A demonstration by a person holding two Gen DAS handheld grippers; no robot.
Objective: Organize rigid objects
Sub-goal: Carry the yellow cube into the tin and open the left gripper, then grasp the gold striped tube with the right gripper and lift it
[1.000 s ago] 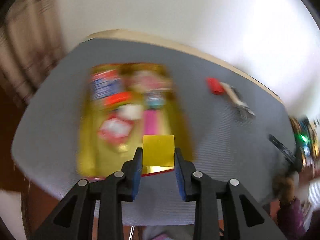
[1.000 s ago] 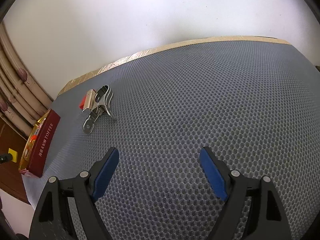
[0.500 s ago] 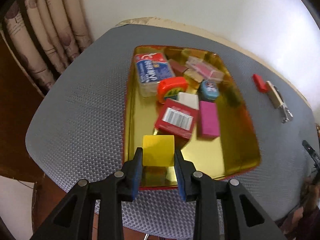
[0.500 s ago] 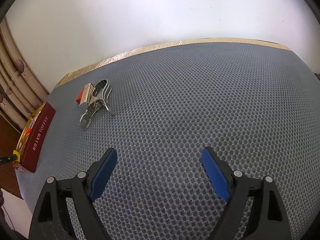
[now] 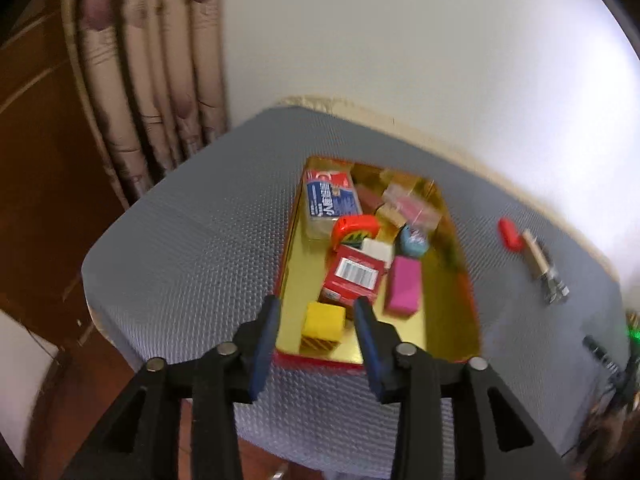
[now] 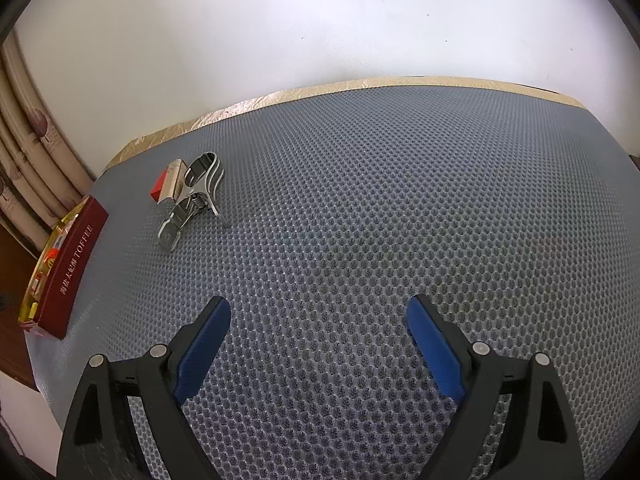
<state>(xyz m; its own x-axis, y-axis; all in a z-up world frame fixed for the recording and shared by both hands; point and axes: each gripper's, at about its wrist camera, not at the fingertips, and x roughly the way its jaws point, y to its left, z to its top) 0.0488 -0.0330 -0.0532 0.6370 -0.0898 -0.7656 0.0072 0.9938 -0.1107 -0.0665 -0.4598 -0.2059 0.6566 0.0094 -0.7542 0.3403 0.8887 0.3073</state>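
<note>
Left gripper [image 5: 316, 324] spread, holding nothing; yellow block [image 5: 323, 322] between its fingertips but apart from both pads, lying in near end of tin [image 5: 286, 264]. Just beyond block: red box [image 5: 352, 278], pink block [image 5: 403, 286] to its right, more small items farther in. Right of tin, on grey mat [image 5: 180, 248]: red piece [image 5: 509, 233], metal clip [image 5: 546, 272].

Right gripper [image 6: 318, 342] spread wide, empty, over mat. Clip [image 6: 192, 200] and red piece [image 6: 159, 187] ahead-left; tin [image 6: 72, 268] far left.
</note>
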